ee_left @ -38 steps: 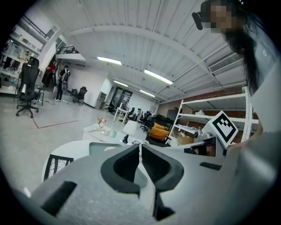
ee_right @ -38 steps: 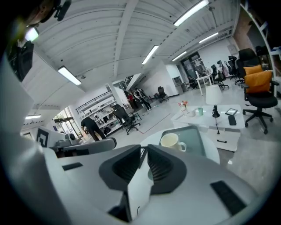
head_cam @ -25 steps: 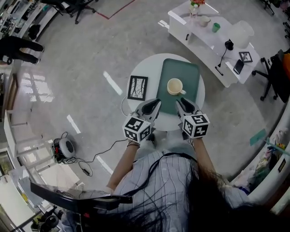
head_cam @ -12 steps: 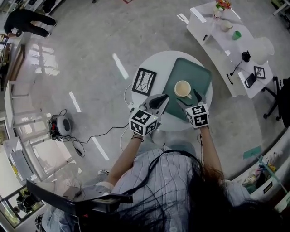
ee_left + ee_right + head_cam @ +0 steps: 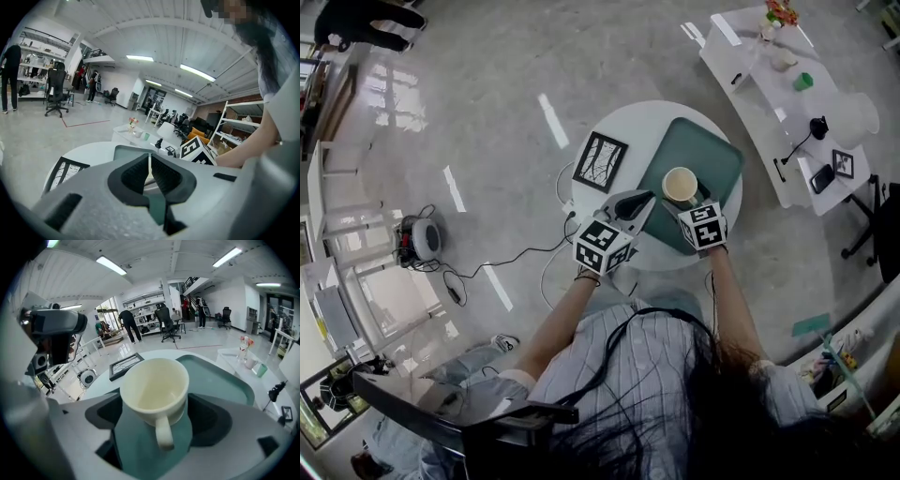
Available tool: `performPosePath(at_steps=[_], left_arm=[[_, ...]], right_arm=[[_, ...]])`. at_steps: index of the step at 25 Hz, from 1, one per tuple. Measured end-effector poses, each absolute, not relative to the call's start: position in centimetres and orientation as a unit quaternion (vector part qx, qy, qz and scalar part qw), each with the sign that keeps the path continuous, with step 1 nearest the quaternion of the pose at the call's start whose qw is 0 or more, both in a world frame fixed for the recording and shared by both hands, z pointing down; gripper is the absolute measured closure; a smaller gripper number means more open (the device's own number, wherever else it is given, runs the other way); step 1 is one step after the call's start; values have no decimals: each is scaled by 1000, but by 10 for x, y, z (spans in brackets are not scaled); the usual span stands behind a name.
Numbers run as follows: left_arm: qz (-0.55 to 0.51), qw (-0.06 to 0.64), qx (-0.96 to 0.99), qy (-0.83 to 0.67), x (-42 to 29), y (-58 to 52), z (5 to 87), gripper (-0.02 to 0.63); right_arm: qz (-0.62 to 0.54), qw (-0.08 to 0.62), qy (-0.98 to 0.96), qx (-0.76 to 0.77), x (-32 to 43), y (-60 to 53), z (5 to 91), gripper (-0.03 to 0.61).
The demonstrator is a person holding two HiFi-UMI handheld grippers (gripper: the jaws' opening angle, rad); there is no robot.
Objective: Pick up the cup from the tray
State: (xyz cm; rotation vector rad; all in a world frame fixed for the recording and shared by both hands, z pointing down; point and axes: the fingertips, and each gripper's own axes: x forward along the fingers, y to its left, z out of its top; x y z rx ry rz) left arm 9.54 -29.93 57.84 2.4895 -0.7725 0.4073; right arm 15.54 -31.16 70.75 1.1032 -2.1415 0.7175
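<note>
A cream cup stands upright on the green tray, handle toward me. My right gripper reaches onto the tray's near end. Its jaws are opening and stand wide on either side of the cup's body; the pads do not press on it. My left gripper hovers over the round white table just left of the tray, shut and empty.
A black-framed picture lies on the table left of the tray. A long white desk with small items stands at the upper right. A cable and a round device lie on the floor to the left.
My right gripper has moved forward to the cup, and its jaws have opened around it. The left gripper stays shut beside the tray.
</note>
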Motion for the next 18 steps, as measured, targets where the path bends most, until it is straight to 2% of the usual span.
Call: performPosePath(at_steps=[18], left_arm=[[162, 265, 900, -306, 88, -296, 596, 600]], right_arm=[[274, 289, -782, 479, 150, -332, 726, 173]])
